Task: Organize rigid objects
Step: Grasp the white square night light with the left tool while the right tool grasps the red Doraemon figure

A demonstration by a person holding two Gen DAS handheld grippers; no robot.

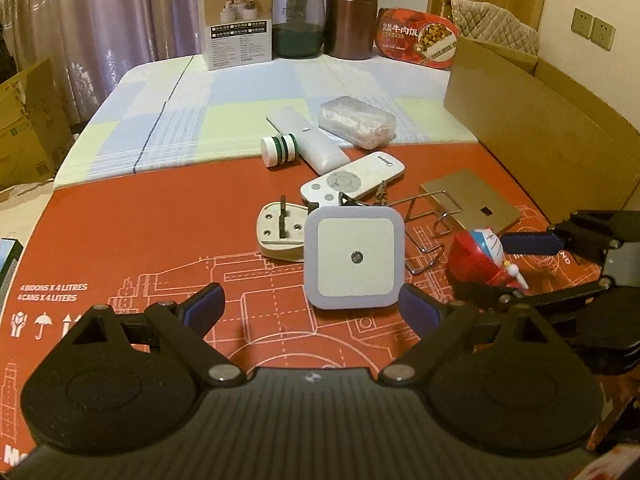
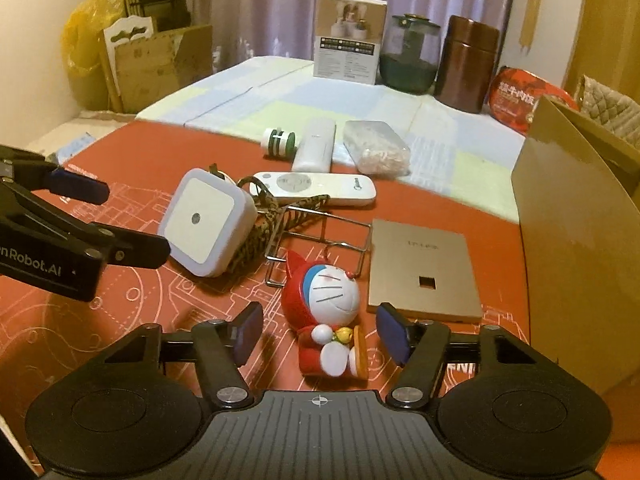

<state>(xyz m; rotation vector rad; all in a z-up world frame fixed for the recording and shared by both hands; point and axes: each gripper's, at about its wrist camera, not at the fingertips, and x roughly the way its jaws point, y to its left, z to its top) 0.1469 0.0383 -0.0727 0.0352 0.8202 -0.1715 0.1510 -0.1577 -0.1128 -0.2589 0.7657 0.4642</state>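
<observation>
A square white night light (image 1: 353,257) stands tilted on the red mat, just ahead of my left gripper (image 1: 314,308), which is open with a finger on each side, apart from it. It also shows in the right wrist view (image 2: 208,222). A red Doraemon figure (image 2: 330,312) lies on the mat between the open fingers of my right gripper (image 2: 320,336), not touched. The figure also shows in the left wrist view (image 1: 486,256). A white plug adapter (image 1: 280,232), white remote (image 1: 352,180), wire rack (image 2: 320,240) and gold flat box (image 2: 424,268) lie around them.
A cardboard box (image 2: 576,216) stands open at the right. Further back lie a white tube (image 1: 308,144), a small green-banded jar (image 1: 278,151) and a clear bag (image 1: 356,122). A white carton (image 1: 236,20), glass jar, brown canister and red food tub line the far edge.
</observation>
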